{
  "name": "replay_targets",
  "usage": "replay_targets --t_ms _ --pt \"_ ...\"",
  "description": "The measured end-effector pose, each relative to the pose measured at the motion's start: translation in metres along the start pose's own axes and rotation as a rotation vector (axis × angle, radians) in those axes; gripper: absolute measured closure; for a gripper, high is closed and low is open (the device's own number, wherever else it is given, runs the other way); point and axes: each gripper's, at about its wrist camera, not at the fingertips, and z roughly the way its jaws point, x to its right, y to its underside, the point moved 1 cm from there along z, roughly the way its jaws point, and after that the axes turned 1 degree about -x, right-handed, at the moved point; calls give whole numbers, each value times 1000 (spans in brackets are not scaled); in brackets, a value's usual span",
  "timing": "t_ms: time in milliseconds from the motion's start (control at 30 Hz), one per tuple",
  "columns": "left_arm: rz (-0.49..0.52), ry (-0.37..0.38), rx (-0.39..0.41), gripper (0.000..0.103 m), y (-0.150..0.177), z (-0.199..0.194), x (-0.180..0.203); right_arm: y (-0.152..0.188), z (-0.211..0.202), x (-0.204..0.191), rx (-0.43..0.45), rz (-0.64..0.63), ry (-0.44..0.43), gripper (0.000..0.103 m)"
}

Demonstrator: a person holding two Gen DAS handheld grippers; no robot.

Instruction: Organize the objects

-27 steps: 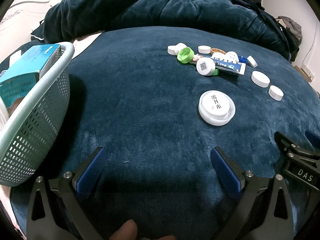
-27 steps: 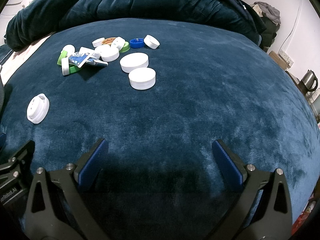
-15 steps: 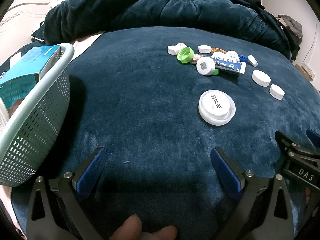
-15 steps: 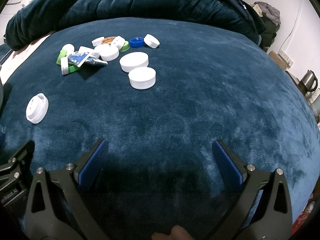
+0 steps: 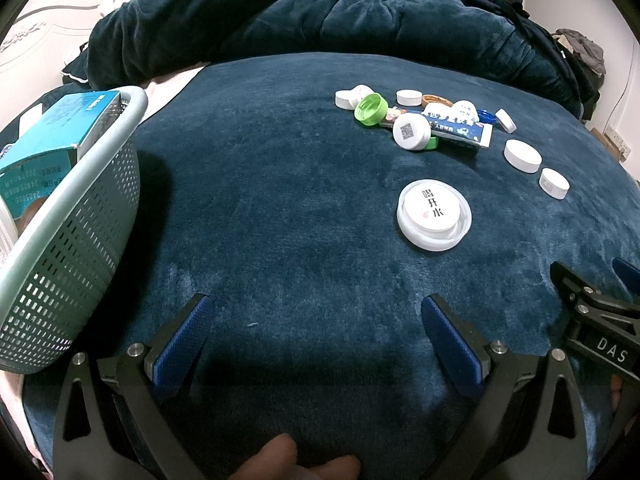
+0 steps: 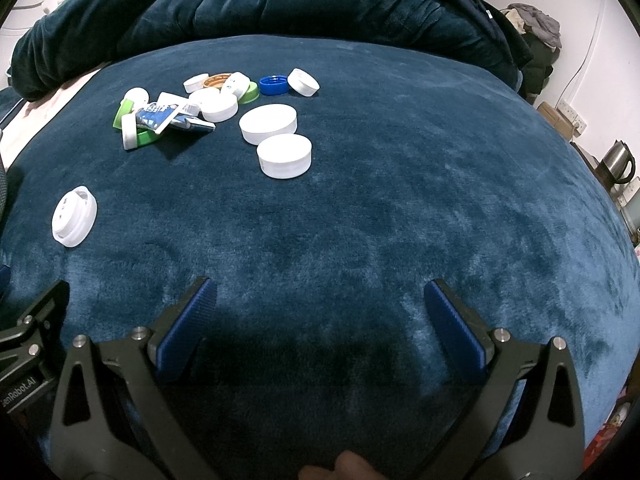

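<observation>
The bed (image 5: 280, 200), covered in dark blue plush, has a wide bare stretch in front of both grippers. On the left its edge is crowded by a pale perforated basket (image 5: 72, 264) holding a teal box (image 5: 60, 132). At the far side a heaped blue duvet (image 5: 320, 16) closes off the surface. To the right, in the right wrist view, the bed curves away toward a wall with a kettle (image 6: 618, 162) near it.

The clutter sits far from the near edge: a cluster of caps (image 5: 404, 116) in white, green and blue around a small blue tube (image 5: 456, 128). Nearer lies a big white lid with printed characters (image 5: 434, 214), alone, with clear plush all round it. Two more white lids (image 6: 276, 136) lie side by side, just right of the cluster in the right wrist view.

The left gripper (image 5: 316, 332) hangs over bare plush, its blue-padded fingers (image 5: 180, 344) spread wide, grasping nothing. The right gripper (image 6: 320, 316) is likewise released, fingers (image 6: 456, 328) far apart over empty fabric, well short of the lids.
</observation>
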Motion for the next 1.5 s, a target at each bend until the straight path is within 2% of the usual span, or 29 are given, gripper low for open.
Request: replay_targets --t_ms 200,433,667,800,933,1133,1233,1267,1300,1333,1500 --pt "8 -11 4 0 1 -1 0 -2 -1 -1 -3 1 -2 0" --pt "-2 18 -19 0 -1 -1 -4 -5 3 5 -20 -4 -9 0" --pt "33 12 -47 0 -10 -11 -1 -12 -3 11 -34 -13 -53 0" --pt "39 62 -27 0 -24 -19 4 -30 -14 11 15 -10 -102 0" --pt "29 107 -56 0 -42 -17 12 -57 -10 11 21 -7 -150 0" --pt "-9 151 -111 1 -64 0 18 -82 20 14 -65 36 -242 1" --pt "-3 161 -111 1 -70 4 23 -87 33 9 -90 26 -277 23" --pt "-7 169 -112 1 -73 5 25 -89 37 6 -96 8 -280 41" --pt "-11 172 -115 1 -76 7 27 -90 38 5 -102 -3 -279 66" --pt "-18 180 -119 1 -79 8 28 -91 39 5 -109 -9 -272 72" --pt "8 223 -131 2 -92 11 59 -92 27 38 -96 130 -309 72"
